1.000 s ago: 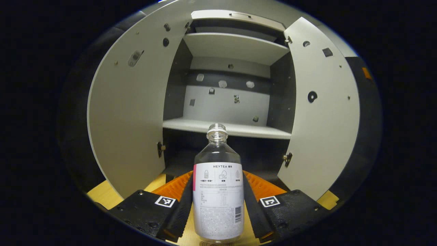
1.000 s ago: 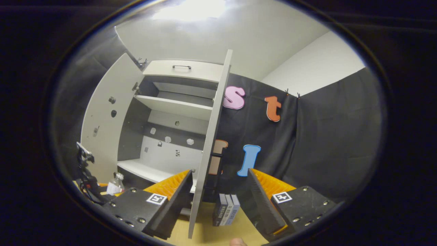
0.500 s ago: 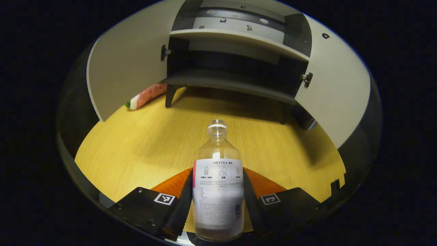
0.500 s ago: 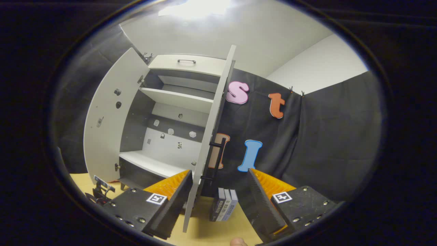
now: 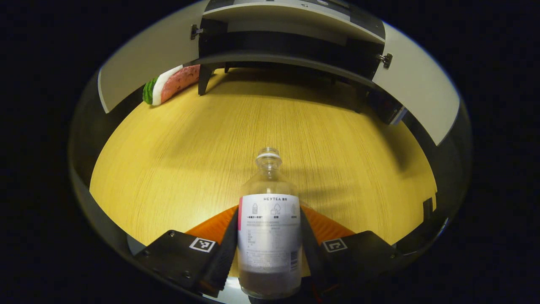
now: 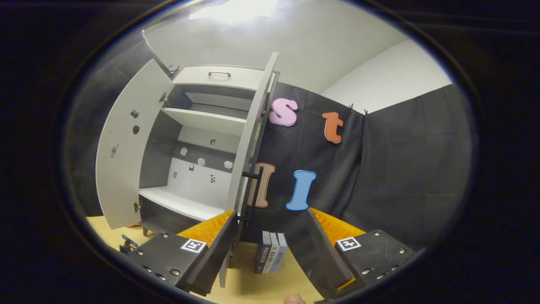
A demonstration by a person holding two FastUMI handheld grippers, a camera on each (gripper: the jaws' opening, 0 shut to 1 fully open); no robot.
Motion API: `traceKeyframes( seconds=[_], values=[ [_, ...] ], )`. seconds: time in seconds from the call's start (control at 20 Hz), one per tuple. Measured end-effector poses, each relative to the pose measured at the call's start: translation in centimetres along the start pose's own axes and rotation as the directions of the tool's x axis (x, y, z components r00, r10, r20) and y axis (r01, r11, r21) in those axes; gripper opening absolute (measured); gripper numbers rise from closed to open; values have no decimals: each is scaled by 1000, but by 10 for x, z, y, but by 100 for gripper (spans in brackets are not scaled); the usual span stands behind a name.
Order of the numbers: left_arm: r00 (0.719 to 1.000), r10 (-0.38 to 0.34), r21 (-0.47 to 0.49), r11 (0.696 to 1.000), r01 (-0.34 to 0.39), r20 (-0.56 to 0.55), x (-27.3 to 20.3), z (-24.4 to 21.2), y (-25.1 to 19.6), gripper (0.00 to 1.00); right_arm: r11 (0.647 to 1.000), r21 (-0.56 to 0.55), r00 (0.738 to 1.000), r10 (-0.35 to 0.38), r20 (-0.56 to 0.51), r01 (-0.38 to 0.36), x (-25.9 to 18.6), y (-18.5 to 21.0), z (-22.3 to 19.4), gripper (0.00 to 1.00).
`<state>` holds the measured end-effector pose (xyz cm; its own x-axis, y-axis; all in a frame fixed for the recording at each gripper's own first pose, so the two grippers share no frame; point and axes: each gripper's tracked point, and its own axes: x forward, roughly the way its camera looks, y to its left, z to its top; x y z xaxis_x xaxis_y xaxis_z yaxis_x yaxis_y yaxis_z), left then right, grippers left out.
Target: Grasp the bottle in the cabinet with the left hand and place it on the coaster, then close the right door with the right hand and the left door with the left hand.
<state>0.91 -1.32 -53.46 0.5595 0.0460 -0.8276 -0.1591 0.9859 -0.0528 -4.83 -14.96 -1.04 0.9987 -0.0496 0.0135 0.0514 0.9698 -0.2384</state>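
Note:
A clear bottle (image 5: 269,236) with a white label and no cap stands upright between the fingers of my left gripper (image 5: 269,253), which is shut on it over the wooden table (image 5: 190,160). A dark shape lies under the bottle's base at the view's lower edge; I cannot tell what it is. The cabinet (image 5: 291,38) stands beyond, with its left door (image 5: 139,59) and right door (image 5: 422,93) swung open. In the right gripper view my right gripper (image 6: 270,253) is open, its left finger (image 6: 211,245) close beside the edge-on right door (image 6: 249,143) and black handle (image 6: 253,194).
A watermelon-slice toy (image 5: 168,82) lies on the table by the cabinet's left leg. Several books (image 6: 270,257) stand upright on the table just past my right gripper. The cabinet's shelves (image 6: 202,120) hold nothing. The left door (image 6: 126,147) stands wide open.
My left gripper carried the bottle back from the cabinet and tilted down over the table. In the right gripper view the right door drifted leftward, bringing its handle into sight.

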Motion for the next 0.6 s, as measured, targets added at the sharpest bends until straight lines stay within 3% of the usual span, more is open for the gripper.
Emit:
traceKeyframes(
  seconds=[0.25, 0.35, 0.45, 0.6],
  values=[
    [998, 9, 20, 1000, -7, -67, 6, -2, -3, 81, 1000, 5, 1000, -10, -13, 10, 1, 3, -4, 95],
    [996, 7, 23, 1000, -5, -93, 7, -2, -1, 86, 1000, 8, 1000, -16, -17, 17, 2, 3, -6, 95],
    [993, 10, 13, 1000, -9, -121, 8, 0, 1, 96, 1000, 15, 999, -27, -20, 27, 2, 2, -7, 95],
    [991, 17, -2, 1000, -17, -134, 13, 11, 4, 93, 999, 30, 999, -42, -31, 43, 2, 0, -11, 95]
  ],
)
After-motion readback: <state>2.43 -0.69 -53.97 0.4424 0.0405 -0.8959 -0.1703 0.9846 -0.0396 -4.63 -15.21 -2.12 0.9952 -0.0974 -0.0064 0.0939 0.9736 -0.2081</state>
